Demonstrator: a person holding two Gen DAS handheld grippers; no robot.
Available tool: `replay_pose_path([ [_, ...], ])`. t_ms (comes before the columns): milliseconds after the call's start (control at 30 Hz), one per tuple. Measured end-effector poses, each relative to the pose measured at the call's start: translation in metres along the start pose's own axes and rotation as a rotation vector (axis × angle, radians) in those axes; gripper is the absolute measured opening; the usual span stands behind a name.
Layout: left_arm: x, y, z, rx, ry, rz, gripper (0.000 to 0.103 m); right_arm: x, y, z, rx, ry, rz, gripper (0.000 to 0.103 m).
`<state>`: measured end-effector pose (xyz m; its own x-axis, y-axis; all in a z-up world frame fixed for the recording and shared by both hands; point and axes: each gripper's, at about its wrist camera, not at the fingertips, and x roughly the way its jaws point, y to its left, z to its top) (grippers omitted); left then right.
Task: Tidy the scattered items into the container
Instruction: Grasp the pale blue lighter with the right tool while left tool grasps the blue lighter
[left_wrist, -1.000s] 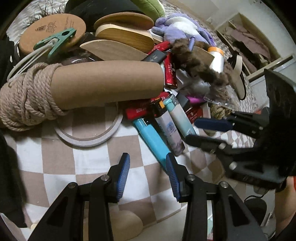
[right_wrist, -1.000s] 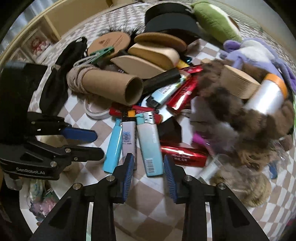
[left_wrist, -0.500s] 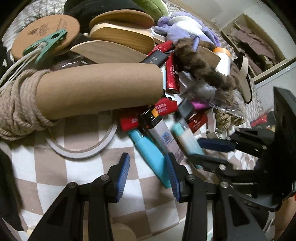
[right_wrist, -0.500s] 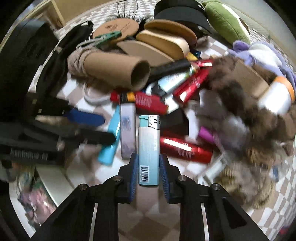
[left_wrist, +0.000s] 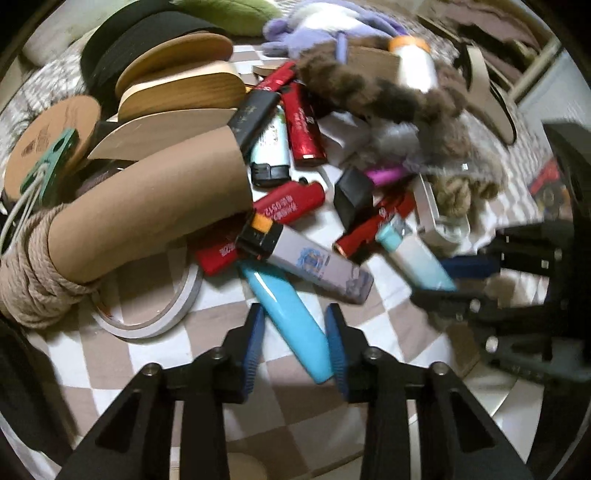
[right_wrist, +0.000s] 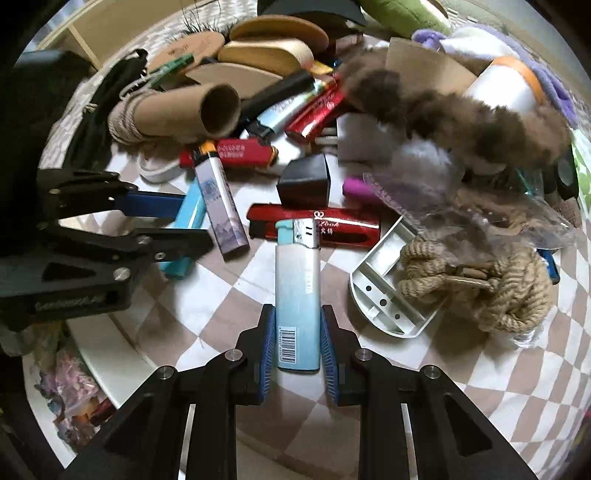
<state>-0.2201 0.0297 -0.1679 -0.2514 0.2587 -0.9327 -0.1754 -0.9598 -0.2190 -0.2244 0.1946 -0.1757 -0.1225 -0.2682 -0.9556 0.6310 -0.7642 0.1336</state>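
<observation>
My right gripper is shut on a pale blue-and-white lighter, held just above the checkered cloth; the lighter also shows in the left wrist view. My left gripper is open, its blue pads on either side of a sky-blue lighter that lies on the cloth. In the right wrist view the left gripper sits at the left around the same sky-blue lighter. A grey printed lighter and red lighters lie beside it.
A cardboard tube wound with rope, a tape ring, wooden pieces, a brown fur strip, a rope knot and a grey plastic tray crowd the cloth. A white tabletop edge lies at the lower left.
My right gripper closed on the pale blue-and-white lighter and drew it back from the pile. My left gripper moved forward until its pads straddle the sky-blue lighter.
</observation>
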Motion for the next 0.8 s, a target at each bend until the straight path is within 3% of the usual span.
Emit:
replay_pose_path([
  [133,-0.004,0.009,-0.006,0.029,0.021,0.001,0.019,0.000,-0.002,-0.001,0.003,0.006,-0.007,0.024],
  [433,-0.013,0.028,-0.019,0.091,0.067,0.005,0.018,-0.008,-0.003,-0.007,-0.037,-0.022,-0.023,0.024],
  [800,-0.003,0.019,-0.011,0.107,0.080,0.061,0.020,-0.005,-0.011,0.009,-0.004,-0.017,-0.049,0.025],
])
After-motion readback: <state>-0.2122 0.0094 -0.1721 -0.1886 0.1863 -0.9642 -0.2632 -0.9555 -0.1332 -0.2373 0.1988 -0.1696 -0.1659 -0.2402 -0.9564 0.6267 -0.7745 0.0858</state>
